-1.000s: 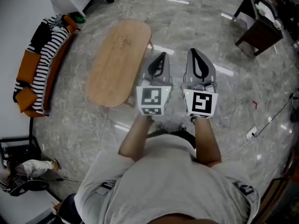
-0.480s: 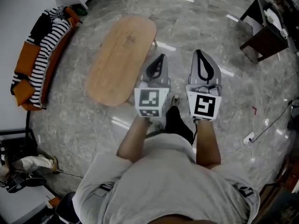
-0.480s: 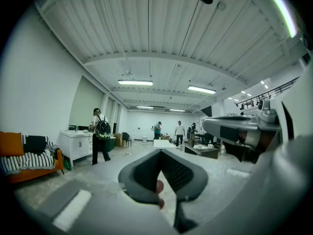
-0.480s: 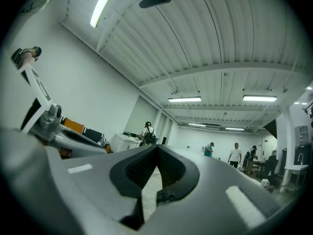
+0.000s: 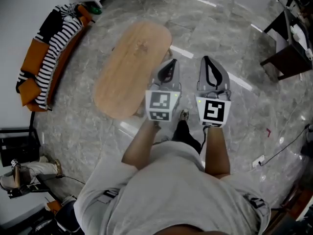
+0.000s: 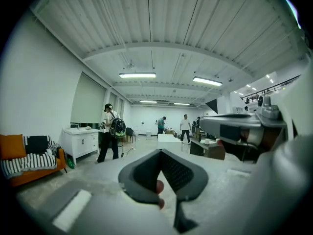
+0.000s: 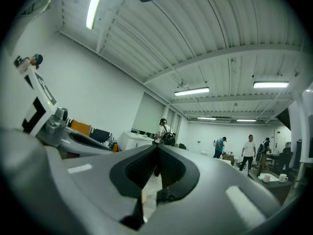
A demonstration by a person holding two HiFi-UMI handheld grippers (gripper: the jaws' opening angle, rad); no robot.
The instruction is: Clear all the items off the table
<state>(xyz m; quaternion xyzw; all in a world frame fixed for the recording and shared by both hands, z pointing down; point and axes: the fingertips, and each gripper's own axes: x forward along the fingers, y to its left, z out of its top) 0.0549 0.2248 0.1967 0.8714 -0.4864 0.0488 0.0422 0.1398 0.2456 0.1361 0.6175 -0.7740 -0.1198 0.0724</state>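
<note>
L gripper (image 5: 168, 68) & R gripper (image 5: 209, 68) both shut tight, nothing in either, side by side near the right edge of the wooden table (image 5: 128, 67).

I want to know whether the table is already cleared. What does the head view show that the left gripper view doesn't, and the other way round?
Only the head view: the oval wooden table, nothing on its top, and the person's torso.
Only the left gripper view: the ceiling lights and the far end of the room.
Both: the orange sofa with striped cushions, the left gripper with its jaws together, and the right gripper beside it.
</note>
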